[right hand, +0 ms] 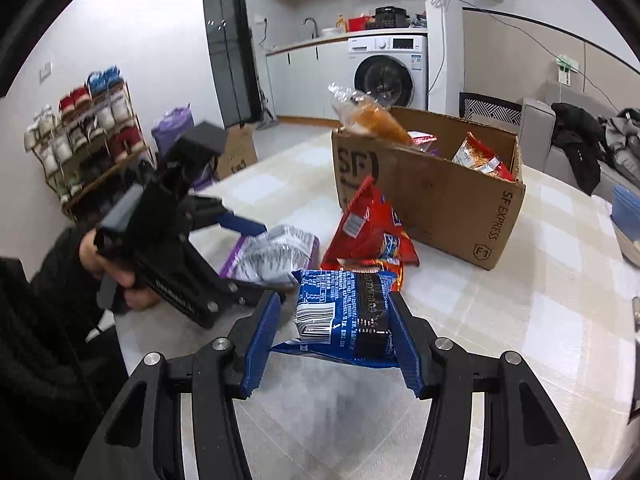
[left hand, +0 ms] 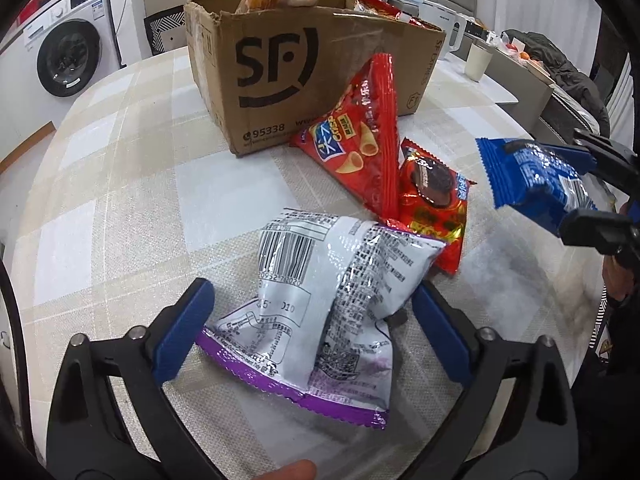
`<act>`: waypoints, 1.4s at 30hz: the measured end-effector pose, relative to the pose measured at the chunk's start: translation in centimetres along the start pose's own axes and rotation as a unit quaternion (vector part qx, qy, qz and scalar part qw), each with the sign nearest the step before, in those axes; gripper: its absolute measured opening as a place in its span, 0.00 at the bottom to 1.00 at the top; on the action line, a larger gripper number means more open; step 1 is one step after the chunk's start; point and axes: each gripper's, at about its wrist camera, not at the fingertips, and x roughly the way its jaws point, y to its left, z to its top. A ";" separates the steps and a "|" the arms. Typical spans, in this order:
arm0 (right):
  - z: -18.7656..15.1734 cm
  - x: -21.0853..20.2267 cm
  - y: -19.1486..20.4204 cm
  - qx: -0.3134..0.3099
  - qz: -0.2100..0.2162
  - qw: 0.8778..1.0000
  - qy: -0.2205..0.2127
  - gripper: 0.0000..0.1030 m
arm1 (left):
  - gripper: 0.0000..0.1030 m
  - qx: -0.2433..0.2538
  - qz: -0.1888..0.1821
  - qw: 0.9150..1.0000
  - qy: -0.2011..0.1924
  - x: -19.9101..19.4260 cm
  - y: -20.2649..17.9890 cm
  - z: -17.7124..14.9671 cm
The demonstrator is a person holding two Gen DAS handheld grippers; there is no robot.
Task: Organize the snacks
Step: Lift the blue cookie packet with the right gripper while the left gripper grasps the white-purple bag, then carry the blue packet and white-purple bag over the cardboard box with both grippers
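Note:
My left gripper (left hand: 312, 312) is open around a white and purple snack bag (left hand: 328, 292) that lies on the table; the fingers stand on either side, apart from it. My right gripper (right hand: 334, 320) is shut on a blue cookie pack (right hand: 348, 312), held above the table; it also shows in the left wrist view (left hand: 536, 180). A red crisp bag (left hand: 360, 140) leans against the SF cardboard box (left hand: 304, 80). A small red snack pack (left hand: 436, 208) lies beside it. The box (right hand: 440, 196) holds several snacks, among them a bread bag (right hand: 372, 116).
A checked cloth covers the table (left hand: 120, 200). A white cup (left hand: 478, 60) stands at the far right edge. A washing machine (right hand: 388, 72), a shoe rack (right hand: 88, 136) and a sofa with clothes (right hand: 580, 140) lie beyond the table.

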 end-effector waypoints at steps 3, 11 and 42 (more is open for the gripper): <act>0.2 0.0 -0.3 0.011 -0.003 1.000 -0.008 0.54 | 0.68 0.007 0.002 1.000 -0.002 -0.2 -0.1 0.1; 0.4 -0.4 -0.9 0.035 -0.012 0.999 -0.027 0.54 | 0.52 -0.004 -0.010 1.000 -0.017 -1.1 0.6 0.3; 3.1 -3.9 -3.3 0.115 -0.072 0.983 -0.122 0.54 | 0.52 -0.093 0.007 0.982 -0.164 -12.9 2.0 3.5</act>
